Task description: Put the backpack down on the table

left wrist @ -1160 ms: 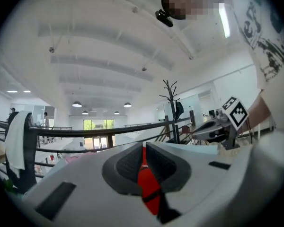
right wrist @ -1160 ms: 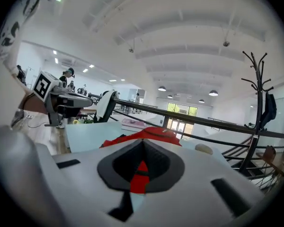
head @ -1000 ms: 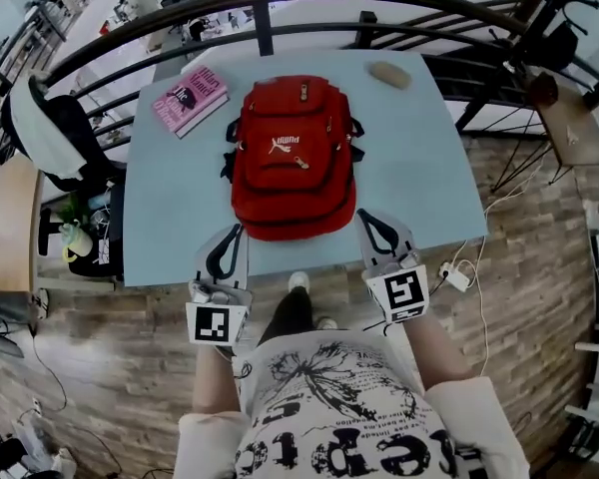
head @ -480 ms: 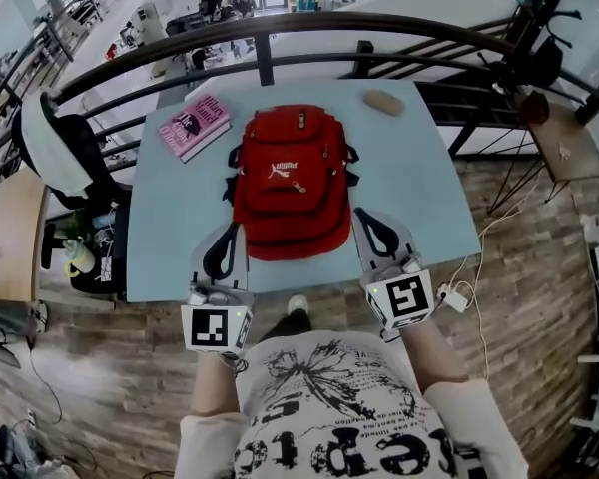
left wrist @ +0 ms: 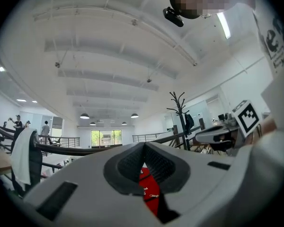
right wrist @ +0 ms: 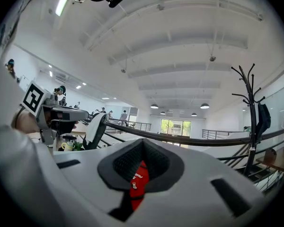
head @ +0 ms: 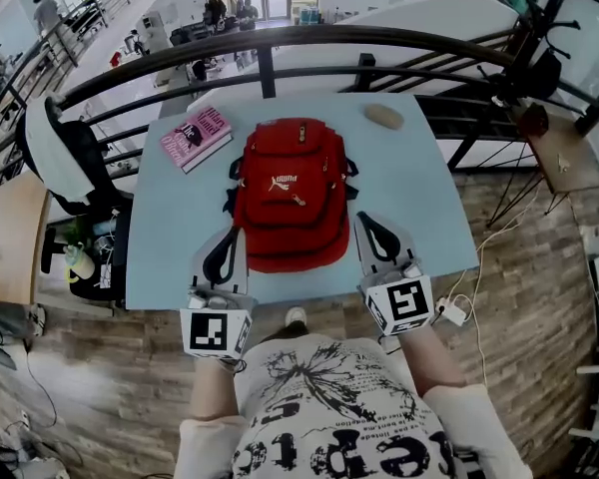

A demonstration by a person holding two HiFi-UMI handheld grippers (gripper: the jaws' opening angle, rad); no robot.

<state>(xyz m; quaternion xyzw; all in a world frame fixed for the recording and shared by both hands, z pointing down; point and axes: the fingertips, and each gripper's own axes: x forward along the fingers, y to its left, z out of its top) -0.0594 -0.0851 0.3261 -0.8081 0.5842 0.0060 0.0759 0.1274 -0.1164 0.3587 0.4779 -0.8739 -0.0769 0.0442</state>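
Note:
A red backpack [head: 290, 193] lies flat on the light blue table [head: 419, 208], its top toward the far railing. My left gripper [head: 228, 236] hovers just off the pack's near left corner, shut with nothing in it. Off the near right corner my right gripper [head: 367, 220] is the same, shut and empty. In the left gripper view the closed left gripper [left wrist: 144, 144] fills the bottom, with a strip of the red backpack [left wrist: 149, 190] showing through the notch. The right gripper view shows the closed right gripper [right wrist: 143, 141] and a sliver of the backpack [right wrist: 138, 181].
A pink book [head: 196, 136] lies at the table's far left corner and a tan oval object [head: 384, 117] at the far right. A dark railing [head: 280, 40] runs behind the table. A chair with a white cloth [head: 50, 138] stands to the left. Cables lie on the wooden floor [head: 509, 297].
Both grippers have lifted a little at the table's near edge and stayed shut. The backpack has not moved on the table.

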